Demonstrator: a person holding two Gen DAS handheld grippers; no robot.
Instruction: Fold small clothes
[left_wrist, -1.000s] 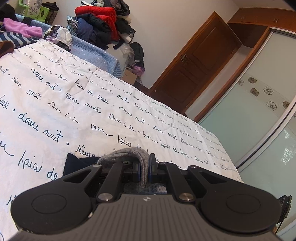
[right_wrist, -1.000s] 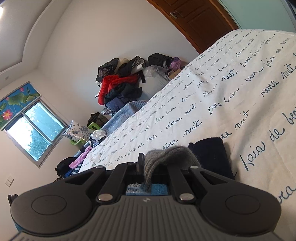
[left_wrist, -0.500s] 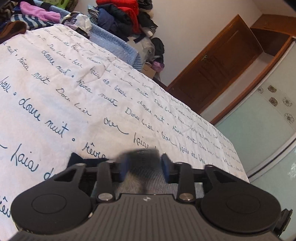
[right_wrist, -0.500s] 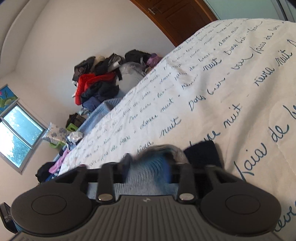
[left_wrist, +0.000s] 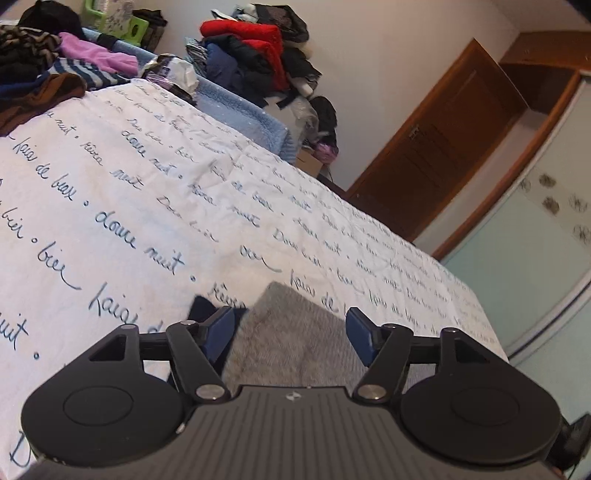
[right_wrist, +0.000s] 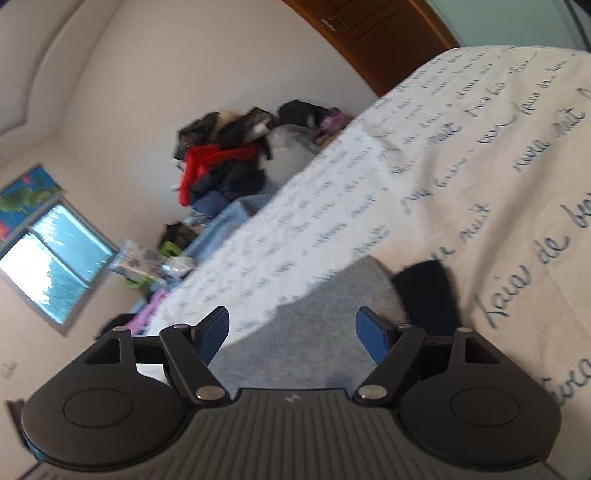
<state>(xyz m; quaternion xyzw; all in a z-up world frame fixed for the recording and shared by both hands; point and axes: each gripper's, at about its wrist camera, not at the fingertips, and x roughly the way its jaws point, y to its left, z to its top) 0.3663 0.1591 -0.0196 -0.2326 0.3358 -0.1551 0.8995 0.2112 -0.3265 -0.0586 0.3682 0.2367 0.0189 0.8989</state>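
Left wrist view shows the grey garment (left_wrist: 291, 339) lying flat on the bed (left_wrist: 110, 206), just beside a dark garment (left_wrist: 201, 308), with the left hand-held gripper (left_wrist: 291, 328) spread wide over it and holding nothing. Right wrist view shows the same grey cloth (right_wrist: 314, 317) under the right hand-held gripper (right_wrist: 295, 330), also wide open and empty, the dark piece (right_wrist: 424, 291) touching its far edge. Judging by this, the fold looks laid down; any next pinch should take 1 corner each, clear of the dark piece.
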